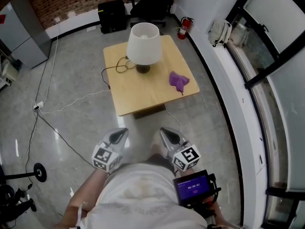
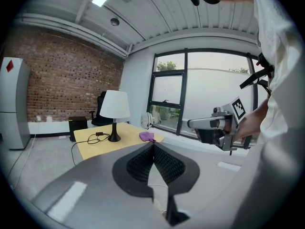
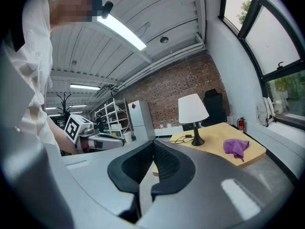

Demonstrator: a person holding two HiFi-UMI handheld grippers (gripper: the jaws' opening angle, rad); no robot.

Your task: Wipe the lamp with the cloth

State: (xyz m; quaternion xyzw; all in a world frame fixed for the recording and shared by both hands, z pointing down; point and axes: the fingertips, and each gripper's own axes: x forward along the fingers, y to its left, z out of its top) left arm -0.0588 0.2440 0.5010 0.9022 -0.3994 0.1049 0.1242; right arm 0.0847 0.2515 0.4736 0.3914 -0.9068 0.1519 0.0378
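Observation:
A lamp [image 1: 144,44] with a white shade and a dark foot stands at the back of a small wooden table [image 1: 143,97]. A crumpled purple cloth [image 1: 178,81] lies on the table's right side, apart from the lamp. Both grippers hang over the floor, well short of the table's near edge. My left gripper [image 1: 121,133] is shut and empty, as is my right gripper [image 1: 165,132]. The left gripper view has the lamp [image 2: 115,106] and cloth [image 2: 147,136] far beyond its closed tips [image 2: 153,146]. In the right gripper view the lamp [image 3: 192,109] and cloth [image 3: 236,147] lie to the right.
The lamp's black cord [image 1: 119,67] coils on the table and runs to a floor socket strip [image 1: 38,106]. An office chair [image 1: 150,4], a black box [image 1: 112,15] and a fire extinguisher [image 1: 183,28] stand behind the table. A window wall [image 1: 267,80] runs along the right.

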